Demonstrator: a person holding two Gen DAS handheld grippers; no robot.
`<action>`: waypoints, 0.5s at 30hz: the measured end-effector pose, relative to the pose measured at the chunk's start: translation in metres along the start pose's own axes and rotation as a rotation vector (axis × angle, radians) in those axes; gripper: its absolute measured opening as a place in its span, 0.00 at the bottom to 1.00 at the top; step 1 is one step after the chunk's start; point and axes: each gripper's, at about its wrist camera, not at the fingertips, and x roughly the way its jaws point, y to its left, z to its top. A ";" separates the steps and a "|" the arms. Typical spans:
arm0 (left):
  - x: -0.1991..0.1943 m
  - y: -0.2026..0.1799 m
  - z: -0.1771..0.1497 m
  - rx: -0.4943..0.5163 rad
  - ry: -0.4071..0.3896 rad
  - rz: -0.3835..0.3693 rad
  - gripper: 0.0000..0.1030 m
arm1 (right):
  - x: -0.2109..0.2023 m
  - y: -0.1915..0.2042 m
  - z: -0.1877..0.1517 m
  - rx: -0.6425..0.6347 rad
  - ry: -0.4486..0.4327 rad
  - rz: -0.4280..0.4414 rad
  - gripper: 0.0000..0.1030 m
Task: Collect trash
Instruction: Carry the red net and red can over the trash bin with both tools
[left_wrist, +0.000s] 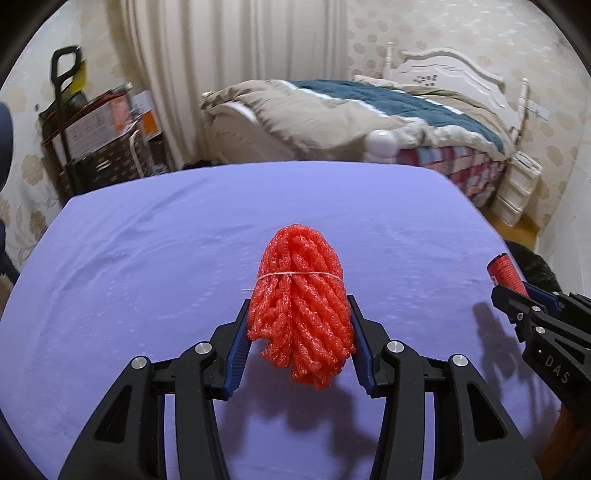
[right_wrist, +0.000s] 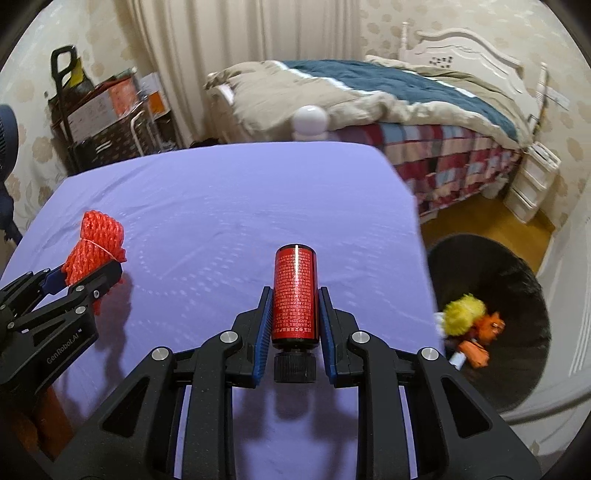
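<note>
left gripper (left_wrist: 299, 332): fingers clamped on red foam net bundle (left_wrist: 301, 302), held above table (left_wrist: 147, 240)
right gripper (right_wrist: 294, 321): fingers clamped on red bottle (right_wrist: 294, 291)
black bin (right_wrist: 517, 295): at 3 o'clock off table

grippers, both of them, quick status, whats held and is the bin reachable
Left gripper shut on red foam net bundle. Right gripper shut on red bottle. Both above purple table. Black bin right, nothing between.

Right gripper (right_wrist: 294, 306) clamps red bottle (right_wrist: 295, 293); left gripper (right_wrist: 86, 275) clamps orange netting (right_wrist: 96, 243).
</note>
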 end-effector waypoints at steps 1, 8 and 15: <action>-0.002 -0.009 0.000 0.015 -0.007 -0.013 0.46 | -0.004 -0.006 -0.002 0.009 -0.005 -0.010 0.22; -0.010 -0.067 0.005 0.100 -0.039 -0.095 0.46 | -0.031 -0.063 -0.012 0.094 -0.052 -0.099 0.22; -0.012 -0.135 0.014 0.192 -0.074 -0.172 0.46 | -0.047 -0.117 -0.017 0.173 -0.090 -0.185 0.22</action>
